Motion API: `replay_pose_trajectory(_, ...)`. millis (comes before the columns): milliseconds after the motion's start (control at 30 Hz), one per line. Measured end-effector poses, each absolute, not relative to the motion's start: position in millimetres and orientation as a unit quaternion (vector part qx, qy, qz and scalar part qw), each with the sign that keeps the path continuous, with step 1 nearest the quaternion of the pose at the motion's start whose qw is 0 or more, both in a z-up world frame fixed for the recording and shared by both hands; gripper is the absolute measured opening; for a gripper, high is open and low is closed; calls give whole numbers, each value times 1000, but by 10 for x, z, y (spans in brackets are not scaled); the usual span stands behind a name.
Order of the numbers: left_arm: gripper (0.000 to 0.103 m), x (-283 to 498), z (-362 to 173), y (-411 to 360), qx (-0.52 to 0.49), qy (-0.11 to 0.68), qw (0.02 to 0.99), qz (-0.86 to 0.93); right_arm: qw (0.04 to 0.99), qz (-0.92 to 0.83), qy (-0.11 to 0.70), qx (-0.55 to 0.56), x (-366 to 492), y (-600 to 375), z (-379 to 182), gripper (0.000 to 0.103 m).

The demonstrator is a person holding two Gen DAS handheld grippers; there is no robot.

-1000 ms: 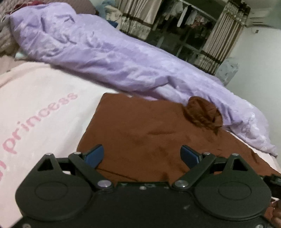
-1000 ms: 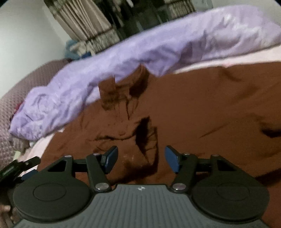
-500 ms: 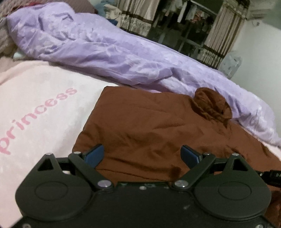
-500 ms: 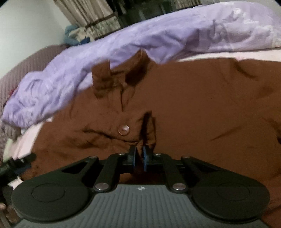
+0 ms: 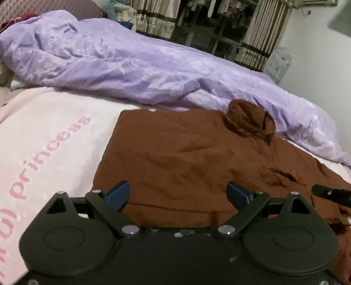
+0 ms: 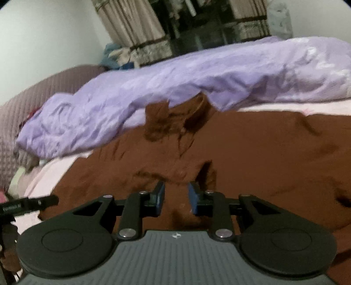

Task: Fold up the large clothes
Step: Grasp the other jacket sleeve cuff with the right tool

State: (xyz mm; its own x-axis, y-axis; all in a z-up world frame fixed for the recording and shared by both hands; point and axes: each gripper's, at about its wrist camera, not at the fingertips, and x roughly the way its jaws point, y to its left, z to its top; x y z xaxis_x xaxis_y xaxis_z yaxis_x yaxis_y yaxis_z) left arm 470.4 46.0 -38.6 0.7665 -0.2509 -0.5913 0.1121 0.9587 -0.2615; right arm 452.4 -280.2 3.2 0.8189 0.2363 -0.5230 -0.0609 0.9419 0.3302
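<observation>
Nearest in the left wrist view, the left gripper (image 5: pixel 177 194) hangs with its blue pads spread wide and nothing between them, just over the near hem of the brown shirt (image 5: pixel 186 153). In the right wrist view, the right gripper (image 6: pixel 175 198) has its jaws parted by a narrow gap; they have just been opening again after a squeeze, and brown cloth shows through the gap, though the pads do not press on it, so the fabric lies released. The shirt (image 6: pixel 252 149) lies spread flat over the pink blanket (image 5: pixel 43 136), which bears the word "princess" in pink letters on its left part. At the shirt's far edge the collar (image 5: pixel 250 122) stands up in a crumpled bunch, touching the lilac duvet (image 5: pixel 131 63). That duvet lies heaped in a long roll across the far side of the bed. Beyond it, striped curtains (image 5: pixel 158 19) hang on either side of a dark window against the far wall.
</observation>
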Motion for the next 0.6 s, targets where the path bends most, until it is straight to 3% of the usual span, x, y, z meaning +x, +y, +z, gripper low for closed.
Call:
replay_pose_trajectory(233, 97, 4746, -610, 347, -67, 333, 936, -88, 933, 66, 320, 153, 4584, -2784, -245, 25)
replay_pose_trajectory(300, 97, 4737, -583, 303, -55, 332, 938, -86, 931, 74, 321, 156, 4522, -2860, -160, 28)
replay_pose_trajectory(433, 97, 4684, -498, 335, -61, 329, 938, -92, 937, 61, 290, 187, 4216, -3354, 94, 44)
replay_pose_trajectory(600, 98, 4629, -463, 388, -75, 329, 937, -90, 936, -65, 262, 227, 3742, -4448, 154, 44)
